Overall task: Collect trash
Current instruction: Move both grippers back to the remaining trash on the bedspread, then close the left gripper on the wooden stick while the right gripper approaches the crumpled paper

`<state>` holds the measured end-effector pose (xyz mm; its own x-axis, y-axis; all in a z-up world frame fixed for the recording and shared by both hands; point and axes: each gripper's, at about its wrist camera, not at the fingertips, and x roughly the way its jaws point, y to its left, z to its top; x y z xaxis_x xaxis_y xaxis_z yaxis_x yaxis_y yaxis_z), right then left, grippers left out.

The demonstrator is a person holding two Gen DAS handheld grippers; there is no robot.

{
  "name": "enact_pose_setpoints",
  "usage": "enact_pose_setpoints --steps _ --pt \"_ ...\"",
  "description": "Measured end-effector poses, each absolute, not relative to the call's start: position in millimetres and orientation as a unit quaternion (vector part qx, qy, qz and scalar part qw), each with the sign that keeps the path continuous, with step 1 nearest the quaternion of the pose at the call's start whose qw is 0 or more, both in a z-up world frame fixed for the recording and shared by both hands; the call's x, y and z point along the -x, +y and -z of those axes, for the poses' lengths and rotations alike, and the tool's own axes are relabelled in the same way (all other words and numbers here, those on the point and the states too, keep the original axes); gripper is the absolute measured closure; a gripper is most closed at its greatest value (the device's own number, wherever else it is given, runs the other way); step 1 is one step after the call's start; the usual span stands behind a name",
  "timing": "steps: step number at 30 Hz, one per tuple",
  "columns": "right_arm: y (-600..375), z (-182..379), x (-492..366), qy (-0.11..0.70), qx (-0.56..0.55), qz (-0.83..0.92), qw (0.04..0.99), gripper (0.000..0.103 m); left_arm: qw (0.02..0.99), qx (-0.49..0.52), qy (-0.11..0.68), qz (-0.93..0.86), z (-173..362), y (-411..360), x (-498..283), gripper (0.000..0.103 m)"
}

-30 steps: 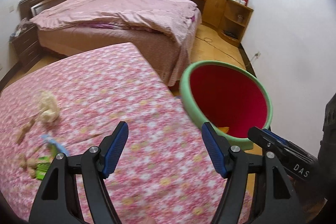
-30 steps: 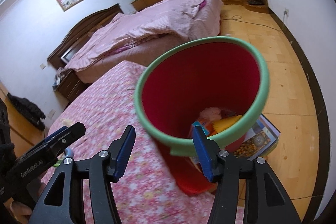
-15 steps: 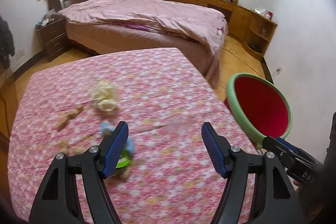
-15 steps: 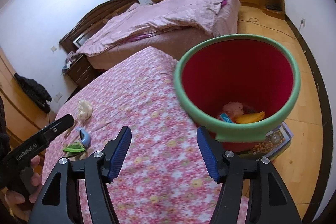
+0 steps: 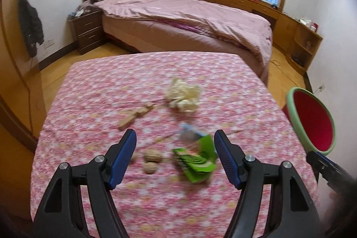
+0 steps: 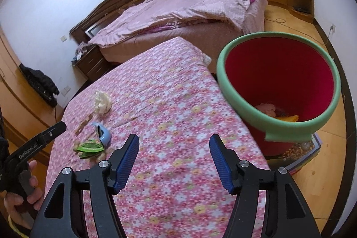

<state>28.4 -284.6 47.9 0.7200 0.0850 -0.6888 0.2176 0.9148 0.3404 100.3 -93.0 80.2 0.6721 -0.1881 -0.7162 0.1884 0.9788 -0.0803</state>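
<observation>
Floral tablecloth (image 5: 93,90), green wrapper (image 5: 196,158) just beyond wide-open, empty left tongs (image 5: 175,158); right tongs (image 6: 174,162) likewise open.

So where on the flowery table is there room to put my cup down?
The flowery tablecloth is bare along the side nearest the red bin, and across its far end toward the bed. It is crowded on the other side: the crumpled tissue, wood bits, walnuts and green wrapper lie close together.
</observation>
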Motion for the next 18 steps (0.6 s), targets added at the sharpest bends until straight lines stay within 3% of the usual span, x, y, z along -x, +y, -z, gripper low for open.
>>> enact_pose_setpoints --steps 18 --pt "-266 -30 -41 0.404 -0.191 0.03 0.894 0.036 0.901 0.015 0.43 0.054 -41 -51 -134 0.031"
